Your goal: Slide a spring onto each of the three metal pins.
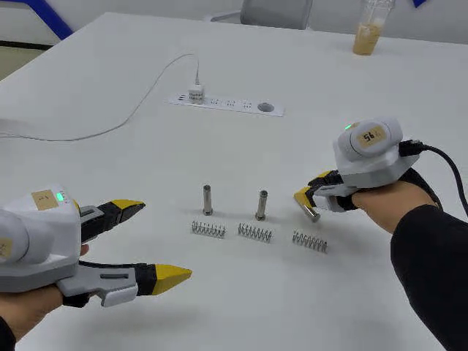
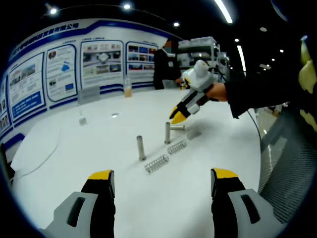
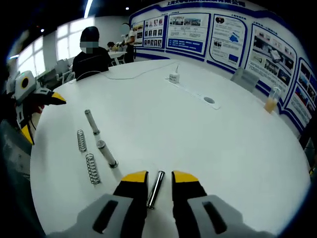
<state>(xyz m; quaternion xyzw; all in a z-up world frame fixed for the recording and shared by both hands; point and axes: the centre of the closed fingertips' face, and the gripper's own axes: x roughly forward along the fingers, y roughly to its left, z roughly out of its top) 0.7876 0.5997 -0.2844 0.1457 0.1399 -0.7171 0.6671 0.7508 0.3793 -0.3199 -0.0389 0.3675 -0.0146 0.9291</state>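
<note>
Two metal pins (image 1: pixel 208 199) (image 1: pixel 261 205) stand upright on the white table (image 1: pixel 307 80). Three springs (image 1: pixel 208 229) (image 1: pixel 254 233) (image 1: pixel 310 241) lie in a row just in front of them. My right gripper (image 1: pixel 303 197) is shut on the third pin (image 1: pixel 311 211), which sticks out tilted just right of the standing pins. That pin (image 3: pixel 155 188) lies between the yellow tips of my right gripper (image 3: pixel 159 177). My left gripper (image 1: pixel 157 241) hovers open at the near left, with nothing in it. From my left gripper (image 2: pixel 163 174) the standing pins (image 2: pixel 141 148) (image 2: pixel 168 133) and nearest spring (image 2: pixel 157 163) lie straight ahead.
A white power strip (image 1: pixel 223 103) with a plug and a cable trailing left lies behind the pins. A bottle of orange liquid (image 1: pixel 369 29) stands at the far right, and a chair (image 1: pixel 276 11) sits behind the table. A person (image 3: pixel 91 57) sits in the background.
</note>
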